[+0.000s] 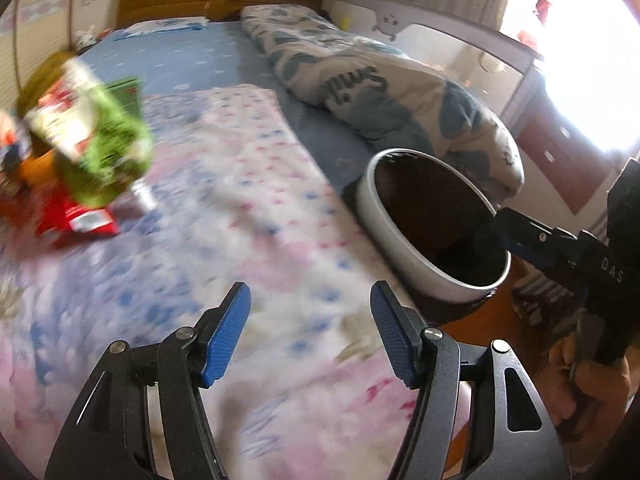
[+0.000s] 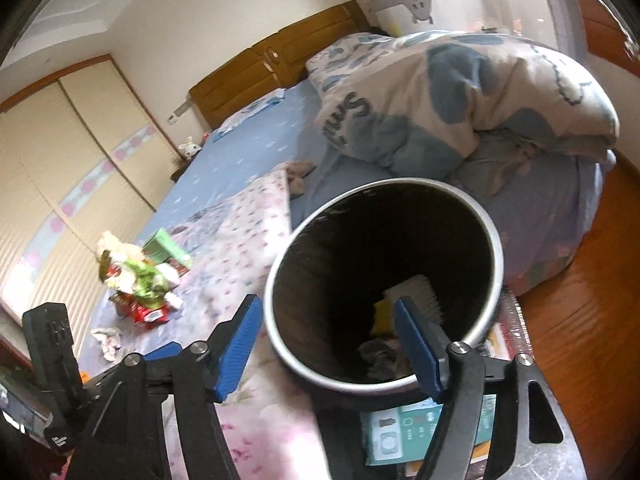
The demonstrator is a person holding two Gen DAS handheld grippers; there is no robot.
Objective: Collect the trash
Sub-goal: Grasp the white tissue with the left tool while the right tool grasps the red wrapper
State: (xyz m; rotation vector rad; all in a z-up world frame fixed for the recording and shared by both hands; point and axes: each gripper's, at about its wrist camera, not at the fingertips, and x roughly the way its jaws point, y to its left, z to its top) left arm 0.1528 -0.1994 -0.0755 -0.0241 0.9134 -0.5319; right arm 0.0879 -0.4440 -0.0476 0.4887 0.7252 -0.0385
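Both tongs were held wide apart and empty: the left tongs (image 1: 310,330) over the bed (image 1: 248,208), the right tongs (image 2: 328,346) straddling the near rim of the trash bin (image 2: 490,280). Crumpled wrappers (image 2: 140,284) were piled on the bed, well left of the bin.

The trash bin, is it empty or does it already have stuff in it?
Not empty: the trash bin holds a white brush-like item, something yellow and crumpled scraps at its bottom.

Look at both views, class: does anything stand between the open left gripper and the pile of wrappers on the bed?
Nothing visible does. Only flat floral blanket lies between the left gripper and the pile of wrappers. The bin stands off to the side.
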